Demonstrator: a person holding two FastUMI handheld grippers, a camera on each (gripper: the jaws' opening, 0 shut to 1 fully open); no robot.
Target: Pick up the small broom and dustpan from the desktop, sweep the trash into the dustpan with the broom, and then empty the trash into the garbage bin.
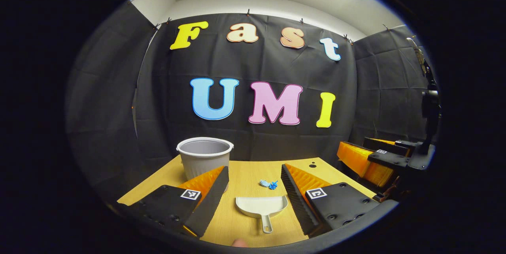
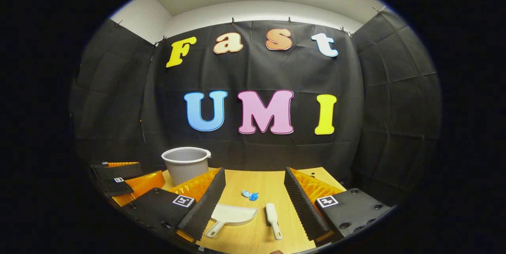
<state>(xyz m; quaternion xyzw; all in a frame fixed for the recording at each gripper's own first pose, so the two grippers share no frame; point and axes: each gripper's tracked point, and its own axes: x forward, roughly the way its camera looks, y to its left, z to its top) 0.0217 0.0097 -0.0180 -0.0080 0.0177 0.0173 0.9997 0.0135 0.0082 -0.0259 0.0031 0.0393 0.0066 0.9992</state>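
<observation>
A white dustpan (image 1: 261, 206) lies flat on the wooden desk (image 1: 253, 173), handle toward me, between the fingers of my open left gripper (image 1: 255, 189), which hovers above it. In the right gripper view the dustpan (image 2: 233, 214) sits left of a small white broom (image 2: 272, 214), which lies between the open fingers of my right gripper (image 2: 253, 194). Blue crumpled trash (image 1: 269, 184) (image 2: 250, 195) rests just beyond the dustpan. A grey garbage bin (image 1: 204, 157) (image 2: 185, 164) stands at the desk's far left. Neither gripper holds anything.
The other gripper (image 1: 379, 159) hangs off to the right in the left gripper view, and the left one (image 2: 122, 181) shows at the left in the right gripper view. Black cloth walls close in the back and sides. A small hole (image 1: 312, 165) marks the desk's far right.
</observation>
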